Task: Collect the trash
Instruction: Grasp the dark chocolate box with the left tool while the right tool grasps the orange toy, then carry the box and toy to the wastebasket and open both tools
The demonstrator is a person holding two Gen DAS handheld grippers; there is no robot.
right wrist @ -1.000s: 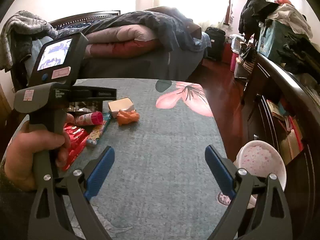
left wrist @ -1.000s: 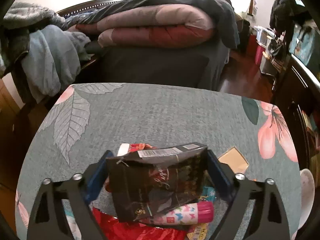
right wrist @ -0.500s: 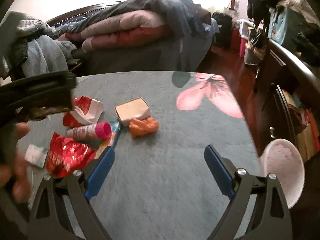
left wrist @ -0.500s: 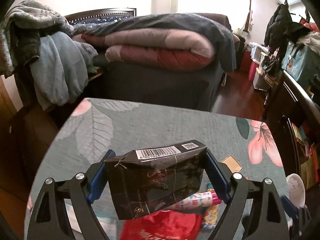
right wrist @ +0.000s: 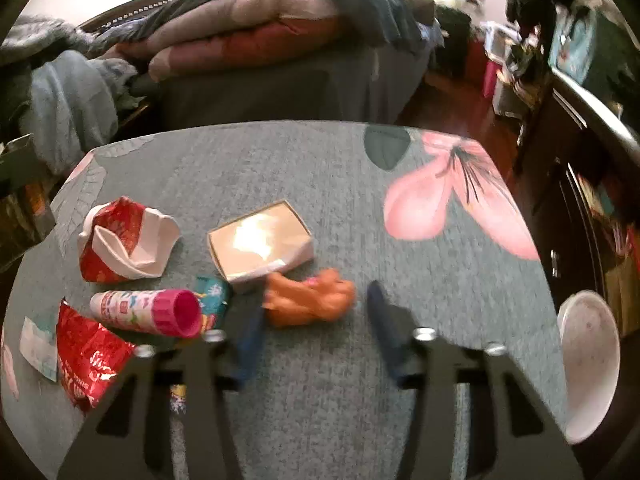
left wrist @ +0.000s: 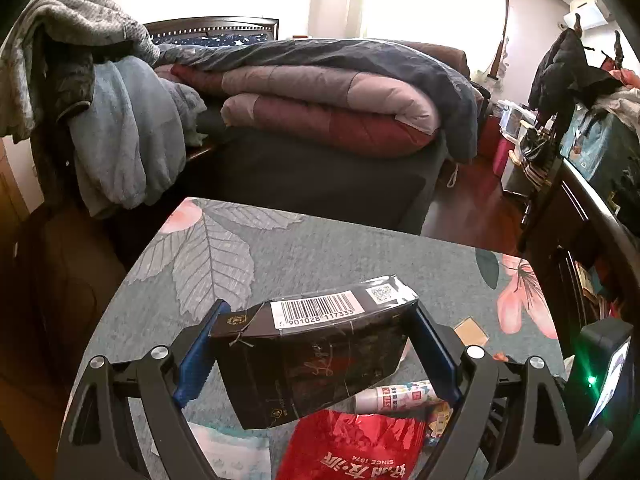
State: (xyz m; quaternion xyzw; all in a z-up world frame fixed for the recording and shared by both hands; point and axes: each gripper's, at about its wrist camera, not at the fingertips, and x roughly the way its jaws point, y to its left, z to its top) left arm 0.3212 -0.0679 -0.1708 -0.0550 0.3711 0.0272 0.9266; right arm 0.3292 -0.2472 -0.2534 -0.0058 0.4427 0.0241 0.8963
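Folded quilts point(left wrist: 328, 108) piled on bed point(left wrist: 320, 172); blue robe point(left wrist: 120, 140) draped at left; floral grey tablecloth point(right wrist: 320, 184); wooden floor point(left wrist: 472, 204).

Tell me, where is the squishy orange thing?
In the right wrist view, the orange wrapper lies mid-table on the grey cloth, just in front of the small box, between the right gripper's closing fingers.

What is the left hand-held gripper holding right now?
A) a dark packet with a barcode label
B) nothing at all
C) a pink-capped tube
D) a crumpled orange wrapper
A: in the left wrist view the left hand-held gripper has its blue pads pressed on both ends of the dark packet, held above the table.
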